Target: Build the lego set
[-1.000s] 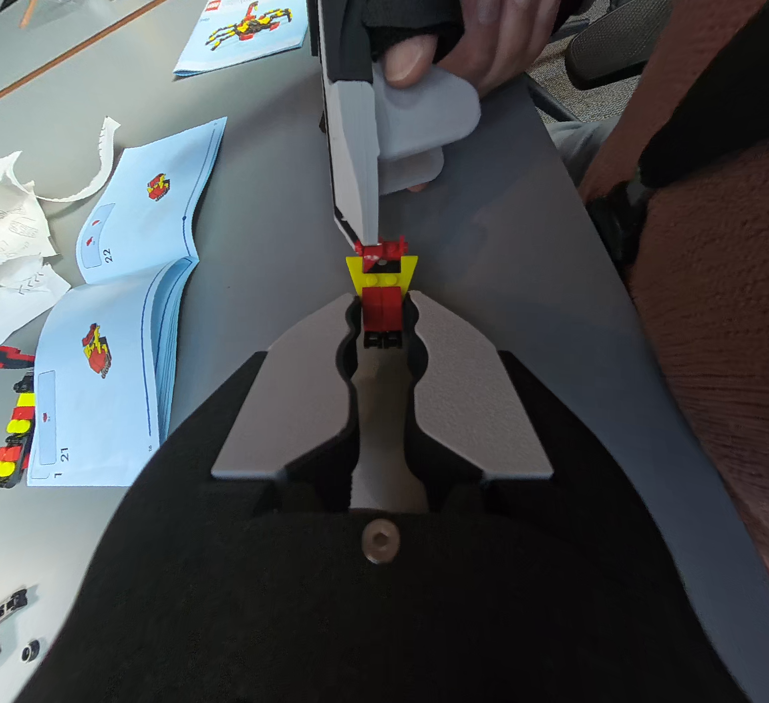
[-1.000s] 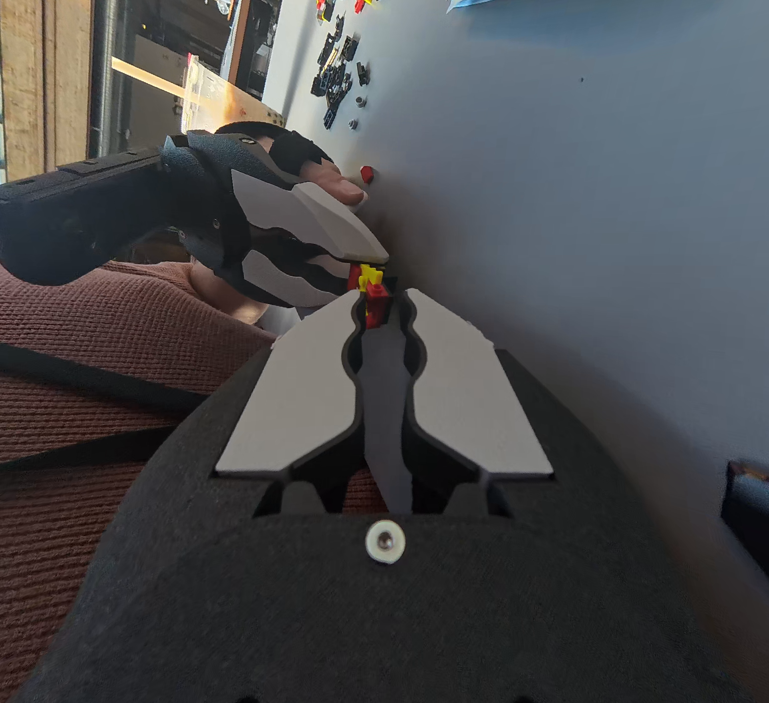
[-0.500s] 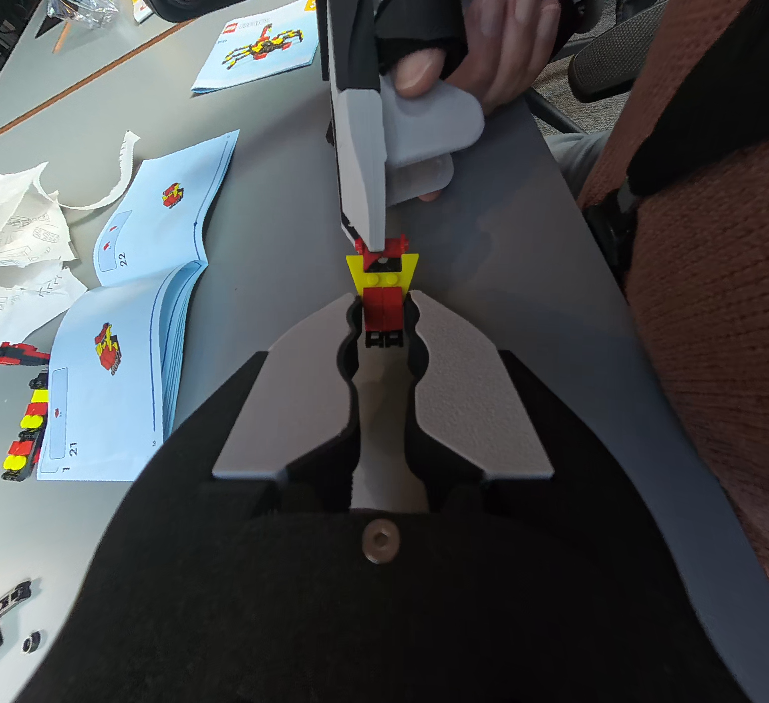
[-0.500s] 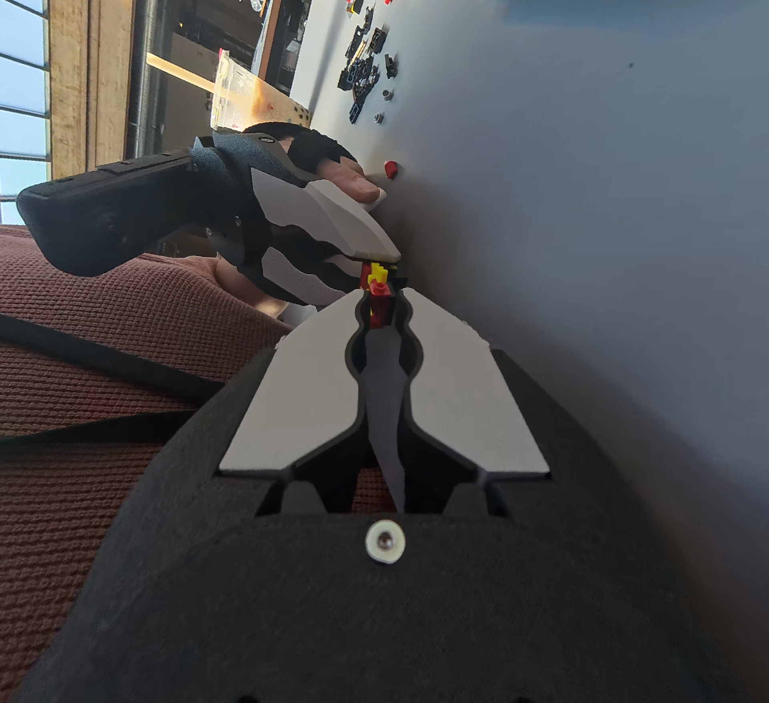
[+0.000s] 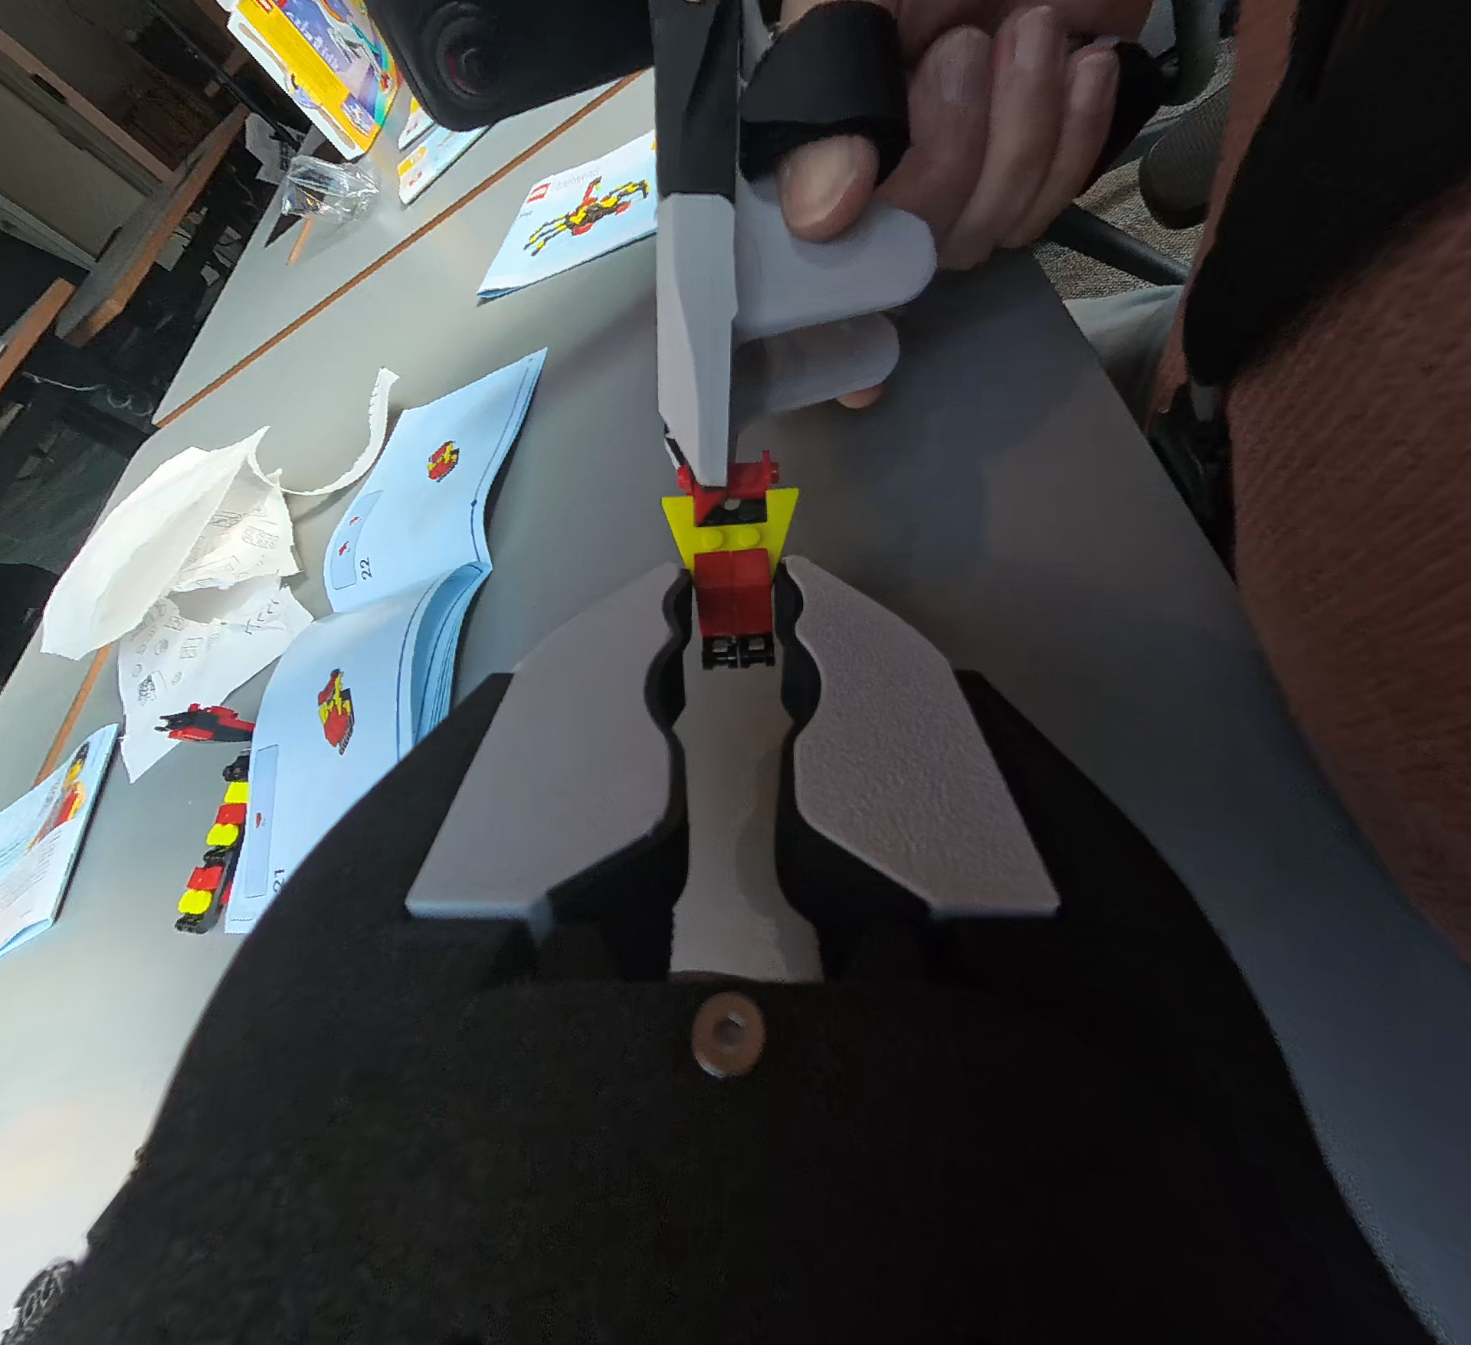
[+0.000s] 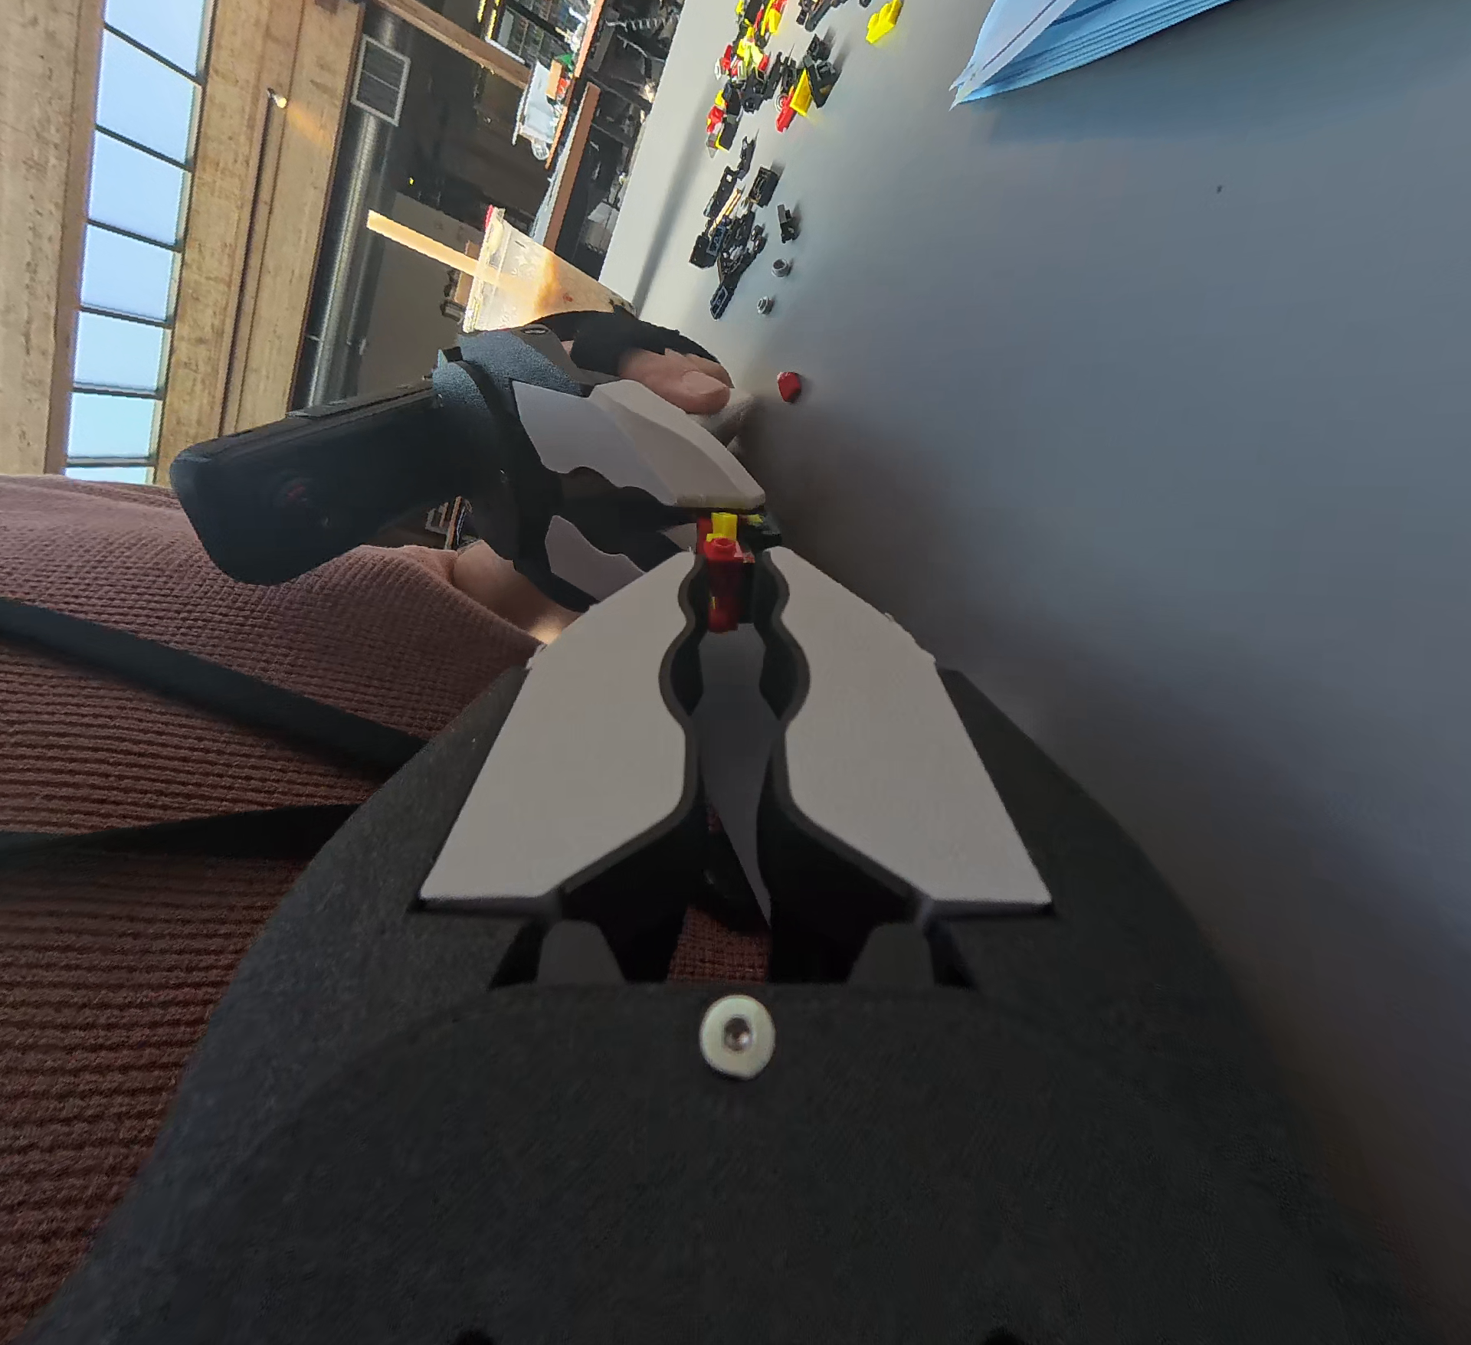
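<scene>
Two claws share one small red-and-yellow assembly [image 5: 732, 567]: my left claw [image 5: 734, 594] clamps its red body above the desk [image 5: 995, 511], my right claw [image 6: 726, 583] pinches the red piece at its far end. Many loose bricks [image 6: 764, 81] lie unused; much building remains, I judge.

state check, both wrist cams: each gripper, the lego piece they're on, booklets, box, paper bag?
left gripper: shut on lego assembly
right gripper: shut on lego assembly's far end
lego assembly: held off the table, gripped at both ends
near instruction booklet: open, flat
far booklet: closed
box: opened
paper bag: torn open
</scene>
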Demonstrator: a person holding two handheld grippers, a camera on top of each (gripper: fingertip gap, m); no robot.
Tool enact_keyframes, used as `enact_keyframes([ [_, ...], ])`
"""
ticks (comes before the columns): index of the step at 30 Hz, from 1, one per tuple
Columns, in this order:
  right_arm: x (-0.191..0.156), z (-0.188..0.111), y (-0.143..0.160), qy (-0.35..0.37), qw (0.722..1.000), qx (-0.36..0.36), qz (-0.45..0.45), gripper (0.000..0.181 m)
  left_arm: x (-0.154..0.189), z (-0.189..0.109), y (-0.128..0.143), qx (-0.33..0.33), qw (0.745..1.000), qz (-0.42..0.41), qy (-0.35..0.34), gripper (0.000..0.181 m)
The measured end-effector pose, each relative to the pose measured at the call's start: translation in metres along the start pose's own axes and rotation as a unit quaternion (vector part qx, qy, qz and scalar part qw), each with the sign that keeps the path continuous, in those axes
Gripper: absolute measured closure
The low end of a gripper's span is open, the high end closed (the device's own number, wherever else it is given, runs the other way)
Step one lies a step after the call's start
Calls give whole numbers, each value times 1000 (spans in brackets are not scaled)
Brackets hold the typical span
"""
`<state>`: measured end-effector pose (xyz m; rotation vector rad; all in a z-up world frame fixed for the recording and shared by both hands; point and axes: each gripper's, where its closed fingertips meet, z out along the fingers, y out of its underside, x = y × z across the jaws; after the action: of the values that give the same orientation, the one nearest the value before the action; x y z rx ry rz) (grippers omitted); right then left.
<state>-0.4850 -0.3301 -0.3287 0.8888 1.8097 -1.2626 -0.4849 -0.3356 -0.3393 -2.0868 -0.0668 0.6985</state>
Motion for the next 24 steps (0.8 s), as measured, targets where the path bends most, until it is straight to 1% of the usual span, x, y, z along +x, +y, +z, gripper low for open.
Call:
enact_keyframes([
  [1, 0, 0, 0, 3, 1000, 3, 0, 171, 0, 0, 0, -1, 1000, 6, -3, 162],
  [3, 0, 0, -2, 2, 1000, 12, 7, 170, -2, -1, -1, 4, 1000, 11, -9, 162],
  [5, -2, -1, -4, -22, 999, 28, 40, 171, -3, -2, -3, 9, 1000, 9, -9, 162],
  [10, -2, -1, -5, -47, 996, 35, 74, 170, -5, -1, -3, 16, 1000, 9, -8, 162],
  [13, -6, -1, -9, -13, 1000, 27, -5, 170, -9, -4, -5, 24, 999, 21, -27, 162],
  [14, -11, -2, -11, -19, 999, 28, -18, 170, -11, -5, -6, 26, 999, 23, -33, 162],
  [19, -13, -5, -10, -25, 999, 32, -23, 168, -14, -7, -8, 31, 999, 18, -41, 162],
  [24, -15, -5, -12, -30, 998, 45, -19, 170, -15, -8, -8, 31, 998, 13, -43, 162],
])
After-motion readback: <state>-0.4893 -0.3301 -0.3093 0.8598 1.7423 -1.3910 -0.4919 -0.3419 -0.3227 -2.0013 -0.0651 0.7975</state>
